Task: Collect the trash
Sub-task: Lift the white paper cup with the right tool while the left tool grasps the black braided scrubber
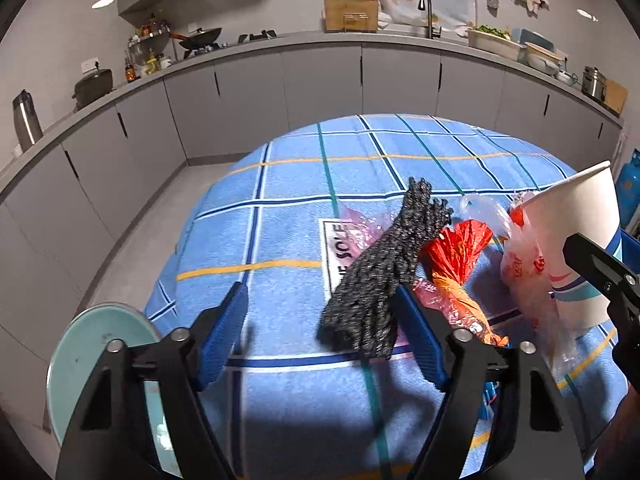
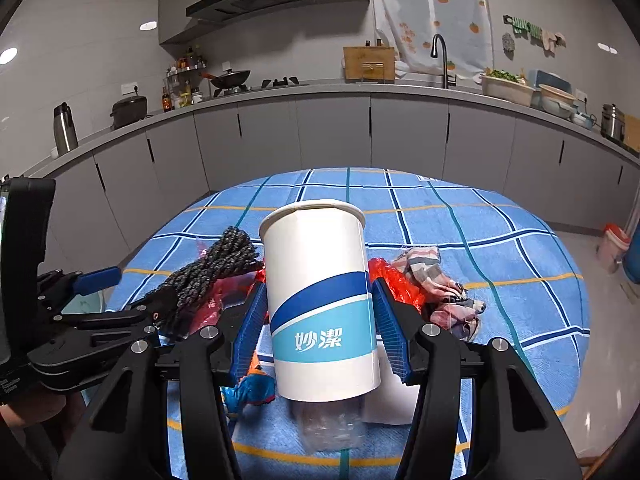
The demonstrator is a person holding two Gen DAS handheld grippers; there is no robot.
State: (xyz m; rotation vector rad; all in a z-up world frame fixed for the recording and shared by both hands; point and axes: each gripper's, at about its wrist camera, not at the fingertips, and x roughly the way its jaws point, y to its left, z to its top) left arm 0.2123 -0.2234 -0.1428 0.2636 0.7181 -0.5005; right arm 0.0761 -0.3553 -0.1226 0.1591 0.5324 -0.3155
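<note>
Left wrist view: the left claw [image 1: 320, 332] is spread open, with a dark knitted glove [image 1: 384, 272] lying against its right finger, above the desk [image 1: 288, 184]. A red plastic bag [image 1: 456, 252] lies beside the glove.

Right wrist view: the right claw [image 2: 318, 320] grips a white paper cup [image 2: 320, 300], upright, above a clear plastic bottle [image 2: 332, 424]. A checked cloth [image 2: 436, 284] lies toward the desk's right edge.

cup [image 2: 320, 300]: white paper, blue and teal band, upright, mouth up, clamped at its sides above the table
rope [image 1: 384, 264]: dark speckled bundle, lying slanted, left of the cup
red bag [image 1: 460, 248]: crumpled, between rope and cup
checked cloth [image 2: 440, 284]: crumpled, right of the cup
</note>
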